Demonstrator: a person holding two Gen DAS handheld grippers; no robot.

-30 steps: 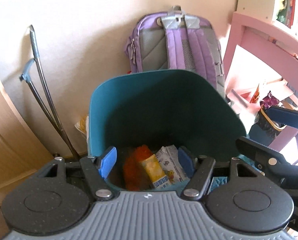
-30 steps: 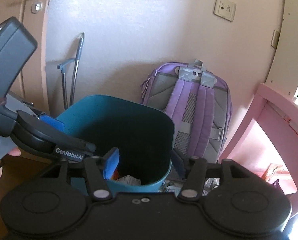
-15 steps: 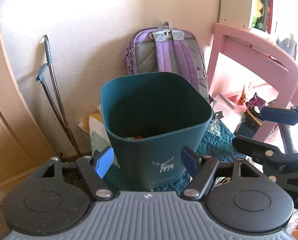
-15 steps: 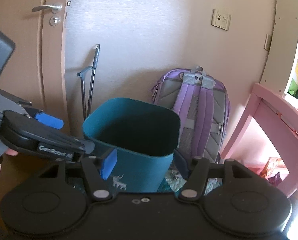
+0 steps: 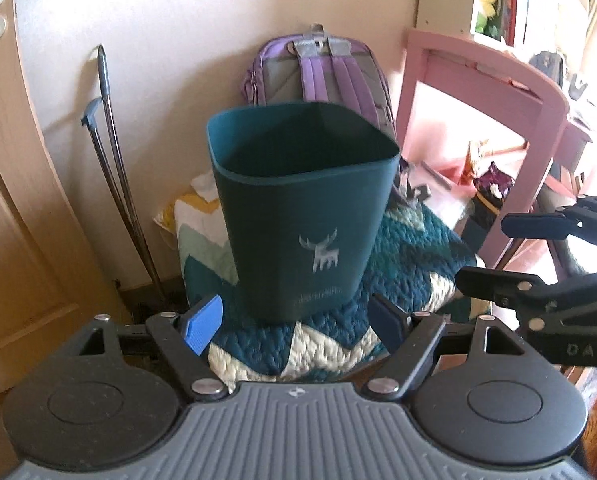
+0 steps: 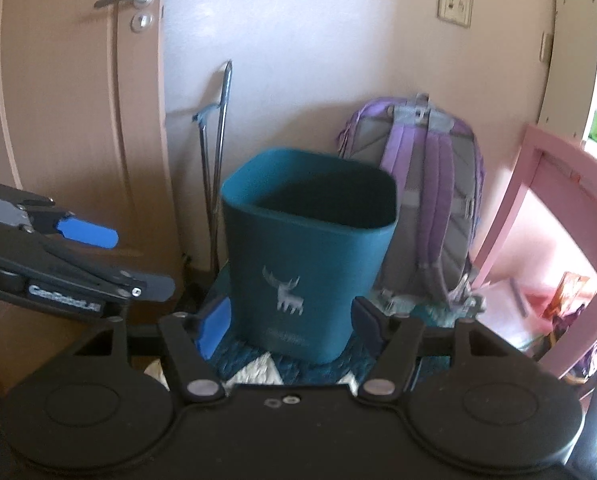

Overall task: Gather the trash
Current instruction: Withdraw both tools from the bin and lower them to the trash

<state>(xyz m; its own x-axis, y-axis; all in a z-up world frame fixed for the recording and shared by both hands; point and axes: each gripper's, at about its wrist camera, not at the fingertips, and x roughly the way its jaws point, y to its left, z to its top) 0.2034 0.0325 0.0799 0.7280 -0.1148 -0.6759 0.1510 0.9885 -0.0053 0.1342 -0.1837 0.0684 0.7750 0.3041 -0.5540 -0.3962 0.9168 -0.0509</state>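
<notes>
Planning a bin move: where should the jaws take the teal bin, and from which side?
Take the teal bin by its top rim, coming from above on the near wall. The mouth is open and upright, the wall thin enough to pinch; the tapered body looks too wide. The backpack crowds the far side.

teal bin [image 5: 298, 216] with a pale deer emblem on a teal-and-cream zigzag quilt [image 5: 414, 256]; purple-and-grey backpack [image 5: 322, 72] at 12 o'clock, pink desk [image 5: 482, 68] at 2.

Teal-and-cream zigzag quilt [image 5: 410, 256] spread on the floor, teal bin [image 5: 298, 216] upright on it, purple backpack [image 5: 330, 76] at its far edge
</notes>
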